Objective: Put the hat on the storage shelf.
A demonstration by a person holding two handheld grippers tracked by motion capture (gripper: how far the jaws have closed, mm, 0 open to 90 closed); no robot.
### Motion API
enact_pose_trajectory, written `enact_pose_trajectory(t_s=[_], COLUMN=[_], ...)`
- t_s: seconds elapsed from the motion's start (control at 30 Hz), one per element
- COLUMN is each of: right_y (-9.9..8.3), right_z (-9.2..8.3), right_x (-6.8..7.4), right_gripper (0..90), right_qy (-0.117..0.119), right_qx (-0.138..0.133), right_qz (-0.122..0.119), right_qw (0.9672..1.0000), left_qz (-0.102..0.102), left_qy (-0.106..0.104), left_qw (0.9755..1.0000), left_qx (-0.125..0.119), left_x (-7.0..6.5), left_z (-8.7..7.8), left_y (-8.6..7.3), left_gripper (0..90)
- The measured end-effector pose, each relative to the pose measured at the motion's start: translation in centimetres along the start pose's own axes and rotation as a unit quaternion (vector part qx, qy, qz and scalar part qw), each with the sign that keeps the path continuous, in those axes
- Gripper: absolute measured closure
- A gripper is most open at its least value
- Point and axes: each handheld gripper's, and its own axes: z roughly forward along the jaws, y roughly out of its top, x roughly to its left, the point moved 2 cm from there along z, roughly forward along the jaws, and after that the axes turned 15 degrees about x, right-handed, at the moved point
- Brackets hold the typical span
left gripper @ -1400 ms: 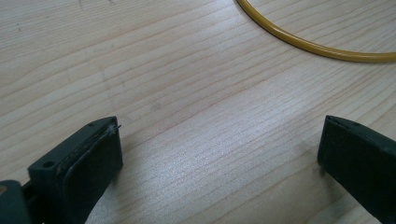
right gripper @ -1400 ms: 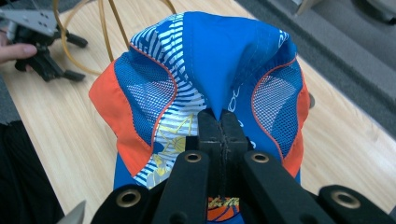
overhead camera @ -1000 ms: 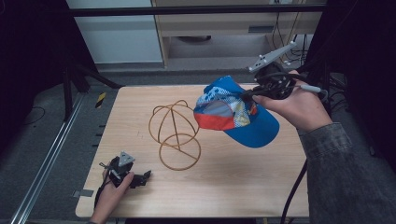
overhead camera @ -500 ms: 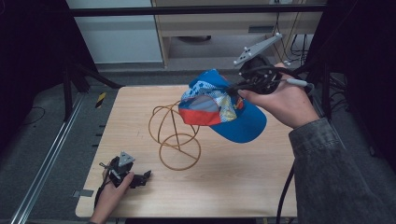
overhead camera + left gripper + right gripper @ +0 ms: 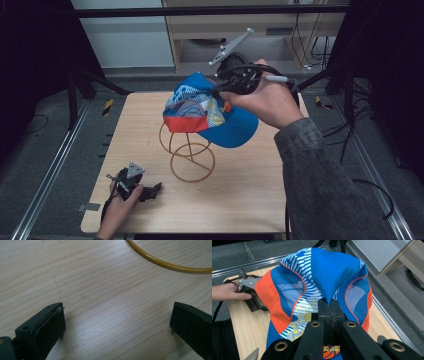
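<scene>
Above the wire stand (image 5: 187, 152), my right gripper (image 5: 329, 305) holds the cap (image 5: 210, 112) in the air, jaws pinched together on a fold of crown fabric. It looks light and floppy, so I'd grip a seam, not mesh. My left gripper (image 5: 150, 191) rests on the table (image 5: 280, 200), jaws apart, empty.

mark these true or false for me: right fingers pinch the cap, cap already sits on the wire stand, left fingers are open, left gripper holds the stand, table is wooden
1. The right gripper pinches the cap: true.
2. The cap already sits on the wire stand: false, it hangs above the stand, in the gripper.
3. The left gripper has its fingers open: true.
4. The left gripper holds the stand: false, nothing lies between its fingers; it rests on the table beside the stand.
5. The table is wooden: true.
</scene>
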Motion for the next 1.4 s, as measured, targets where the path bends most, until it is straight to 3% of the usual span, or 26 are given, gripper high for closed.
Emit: enact_pose_trajectory(t_s=[0.83, 1.4], right_y=[3.1, 5.0], right_z=[2.3, 4.0], right_x=[1.5, 1.8], right_gripper=[90.0, 90.0], right_qy=[0.019, 0.022], right_qx=[0.001, 0.008], right_qz=[-0.018, -0.026], right_qw=[0.9997, 0.9994], left_qz=[0.000, 0.002], left_qy=[0.000, 0.000], left_qw=[1.0000, 1.0000], left_qx=[0.000, 0.002], left_x=[0.0, 0.0], left_z=[0.0, 0.0], left_y=[0.0, 0.0], left_gripper=[0.0, 0.0])
